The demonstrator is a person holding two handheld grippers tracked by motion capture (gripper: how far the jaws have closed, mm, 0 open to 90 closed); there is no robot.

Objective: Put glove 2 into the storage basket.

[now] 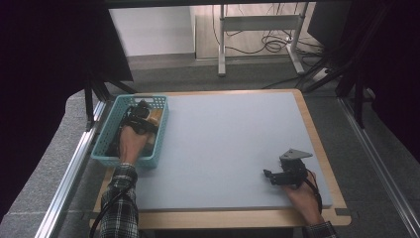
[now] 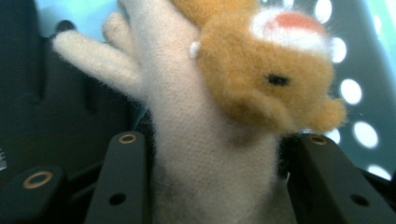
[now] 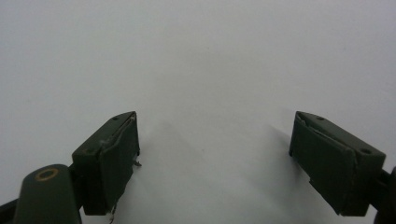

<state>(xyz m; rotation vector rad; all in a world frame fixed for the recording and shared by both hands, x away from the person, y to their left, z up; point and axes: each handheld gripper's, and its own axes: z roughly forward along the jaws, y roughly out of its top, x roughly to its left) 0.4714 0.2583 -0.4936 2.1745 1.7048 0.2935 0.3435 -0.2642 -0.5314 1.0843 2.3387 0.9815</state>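
Observation:
A plush toy (image 2: pixel 205 116) with a cream body and a tan head stands between the two black jaws of my left gripper (image 2: pixel 217 140), which press on its body from both sides. From above, that left gripper (image 1: pixel 140 115) reaches into the teal basket (image 1: pixel 106 148) at the mat's left edge, with a bit of the tan toy (image 1: pixel 155 116) beside it. My right gripper (image 1: pixel 270 176) rests low over the grey mat (image 1: pixel 223 139) near the front right. Its own view has the right gripper (image 3: pixel 215 135) open, nothing between the jaws.
A dark object (image 2: pixel 56 116) lies in the basket to the left of the toy. The basket's perforated wall (image 2: pixel 359 93) is close behind the toy. A wooden table edge (image 1: pixel 317 144) frames the mat, and metal rails (image 1: pixel 74 163) run along both sides.

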